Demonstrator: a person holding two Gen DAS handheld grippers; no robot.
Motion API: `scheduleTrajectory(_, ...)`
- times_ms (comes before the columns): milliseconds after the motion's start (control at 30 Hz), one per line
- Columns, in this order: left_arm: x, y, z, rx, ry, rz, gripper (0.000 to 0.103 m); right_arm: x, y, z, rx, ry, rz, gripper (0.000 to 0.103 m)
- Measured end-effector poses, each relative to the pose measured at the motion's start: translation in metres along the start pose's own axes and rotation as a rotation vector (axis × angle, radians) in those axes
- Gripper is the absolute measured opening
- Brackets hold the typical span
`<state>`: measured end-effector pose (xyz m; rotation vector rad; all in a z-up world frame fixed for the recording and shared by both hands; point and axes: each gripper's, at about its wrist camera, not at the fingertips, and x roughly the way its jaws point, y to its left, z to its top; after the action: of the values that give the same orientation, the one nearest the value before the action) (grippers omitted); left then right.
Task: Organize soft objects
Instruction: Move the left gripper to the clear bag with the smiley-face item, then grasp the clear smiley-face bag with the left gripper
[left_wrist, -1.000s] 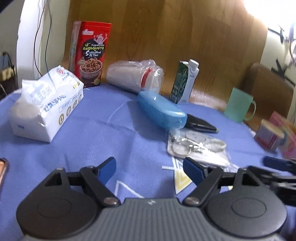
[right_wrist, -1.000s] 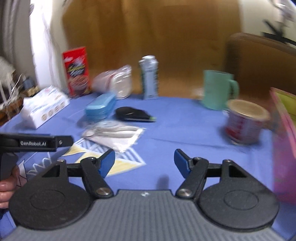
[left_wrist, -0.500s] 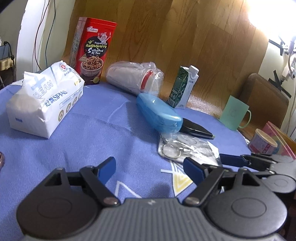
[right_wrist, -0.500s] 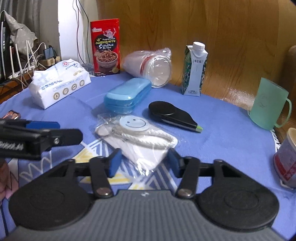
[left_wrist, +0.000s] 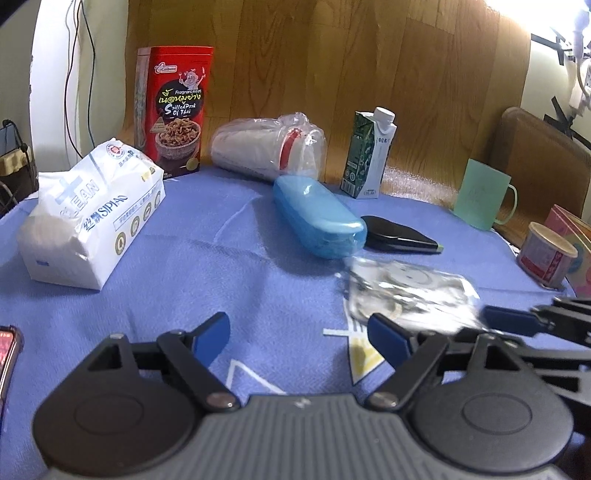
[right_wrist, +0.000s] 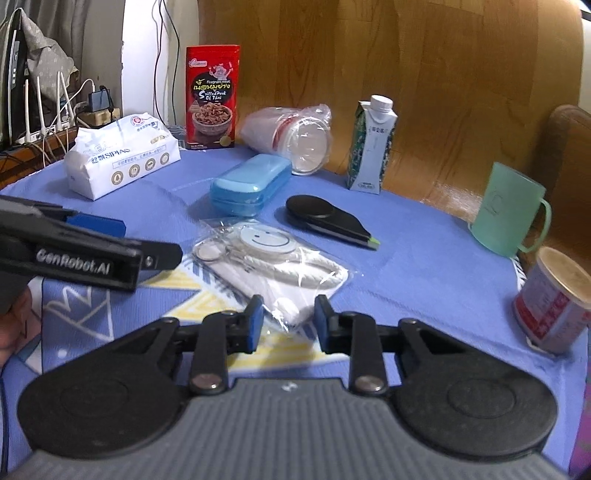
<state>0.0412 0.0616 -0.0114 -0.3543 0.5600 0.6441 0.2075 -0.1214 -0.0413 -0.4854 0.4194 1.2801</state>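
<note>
A clear plastic pouch (right_wrist: 273, 266) is lying flat on the blue-clothed bench (right_wrist: 424, 258). It is holding white rope and a smiley-face disc, its near corner sitting between blue pads.

Each gripper is built from matte black plastic over a grey ribbed housing. On the left gripper (left_wrist: 298, 334) two round black discs are seen, from which angled link arms fastened with silver screws run to blue fingertips (left_wrist: 210, 334). The right gripper (right_wrist: 288, 321) is made the same way, with blue pads (right_wrist: 255, 326) on its fingers. White lettering, "GenRobot.AI", is printed along the side of the left gripper's finger.
</note>
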Motion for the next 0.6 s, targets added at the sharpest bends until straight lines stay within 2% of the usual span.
scheduleTrajectory(200, 0.002, -0.004, 0.001, 0.021, 0.01, 0.009, 0.088, -0.032, -0.007, -0.024, 0.006, -0.017, -0.031, 0.032)
scheduleTrajectory(467, 0.007, -0.011, 0.002, 0.064, 0.027, 0.033, 0.091, -0.081, -0.019, -0.065, 0.039, -0.045, -0.131, 0.032)
scheduleTrajectory(567, 0.008, -0.014, 0.001, 0.078, 0.033, 0.044, 0.092, -0.09, -0.024, -0.073, 0.07, -0.047, -0.144, 0.035)
scheduleTrajectory(600, 0.009, -0.015, 0.001, 0.083, 0.035, 0.048, 0.092, -0.091, -0.026, -0.075, 0.08, -0.048, -0.147, 0.038)
